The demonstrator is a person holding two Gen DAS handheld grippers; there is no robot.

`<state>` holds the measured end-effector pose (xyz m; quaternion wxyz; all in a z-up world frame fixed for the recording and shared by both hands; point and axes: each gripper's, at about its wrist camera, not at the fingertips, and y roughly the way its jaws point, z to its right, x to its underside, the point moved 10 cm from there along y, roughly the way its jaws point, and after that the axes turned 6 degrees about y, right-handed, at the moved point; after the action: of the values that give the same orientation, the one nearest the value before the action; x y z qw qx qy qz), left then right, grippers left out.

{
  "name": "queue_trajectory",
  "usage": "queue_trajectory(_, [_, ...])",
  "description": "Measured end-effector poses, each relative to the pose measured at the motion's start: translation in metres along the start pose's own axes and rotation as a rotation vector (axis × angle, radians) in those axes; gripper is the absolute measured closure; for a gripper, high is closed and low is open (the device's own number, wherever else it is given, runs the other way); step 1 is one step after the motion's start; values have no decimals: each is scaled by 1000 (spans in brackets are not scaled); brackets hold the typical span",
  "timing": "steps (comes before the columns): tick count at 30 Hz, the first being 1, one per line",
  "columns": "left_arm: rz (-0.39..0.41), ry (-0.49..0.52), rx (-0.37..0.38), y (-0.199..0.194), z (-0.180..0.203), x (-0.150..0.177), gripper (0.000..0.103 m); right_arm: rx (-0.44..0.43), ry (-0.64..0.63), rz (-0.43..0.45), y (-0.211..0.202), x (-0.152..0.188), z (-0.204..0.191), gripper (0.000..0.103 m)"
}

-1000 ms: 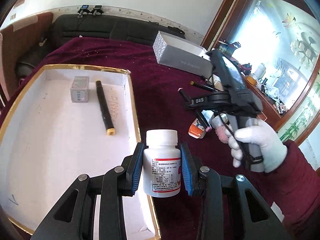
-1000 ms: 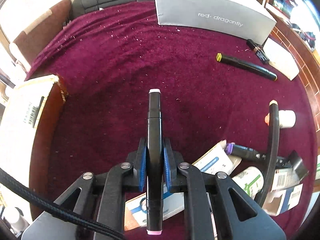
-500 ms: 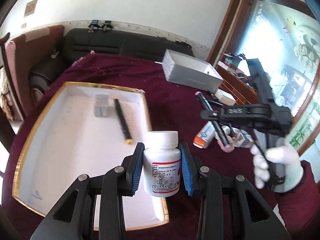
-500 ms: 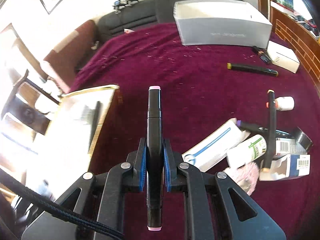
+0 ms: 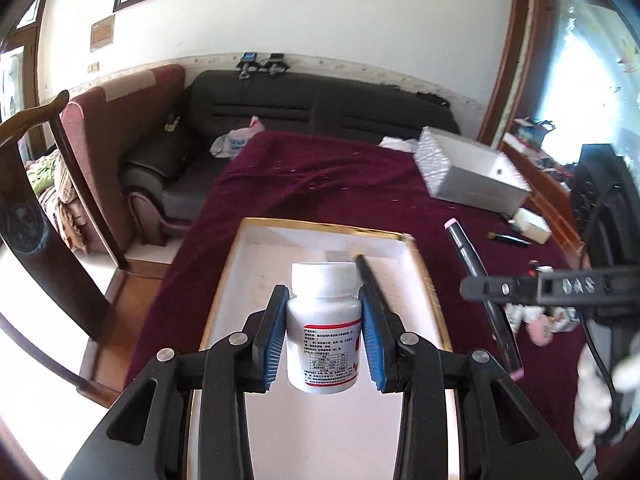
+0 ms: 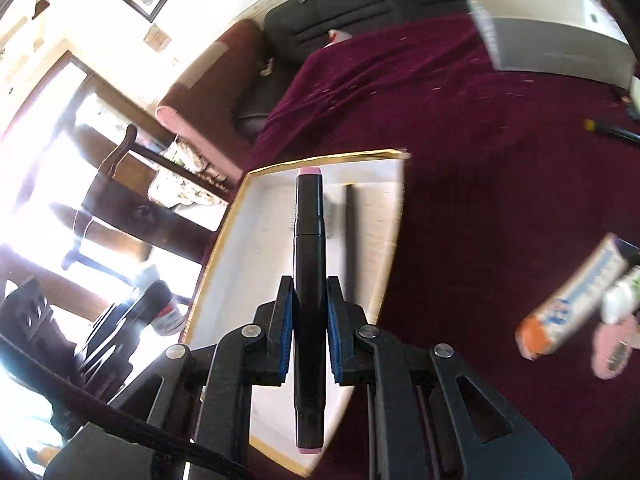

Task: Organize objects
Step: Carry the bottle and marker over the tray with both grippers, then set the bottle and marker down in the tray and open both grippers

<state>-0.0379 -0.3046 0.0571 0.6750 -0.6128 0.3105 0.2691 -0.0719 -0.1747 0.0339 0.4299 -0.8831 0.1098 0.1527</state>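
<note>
Holding tight, your left claw [image 5: 324, 334] has its blue pads pressed on both sides of a white pill bottle [image 5: 323, 336], low in the middle of the left wrist view. The bottle stands upright, up in the air over the white tray [image 5: 280, 252] with the gold rim. A black pen [image 5: 370, 280] lies in the tray, just behind the bottle.

Your right claw [image 6: 309, 330] is closed on a black marker [image 6: 308, 280] with pink ends, in the lower middle of the right wrist view. The marker points away from you, and its far end hangs over the tray. In the left wrist view you can see that same claw at the right edge, with your white glove [image 5: 600, 392] under it.

Around the tray is the dark red cloth on the surface [image 6: 480, 160]. A grey box [image 5: 468, 176] sits at the upper right. Small packets and tubes [image 6: 572, 300] lie at the right edge of the right wrist view, but they are blurry.
</note>
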Motion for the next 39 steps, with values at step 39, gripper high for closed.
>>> queue_trajectory(39, [-121, -256, 136, 143, -55, -5, 68, -23, 186, -107, 137, -26, 17, 82])
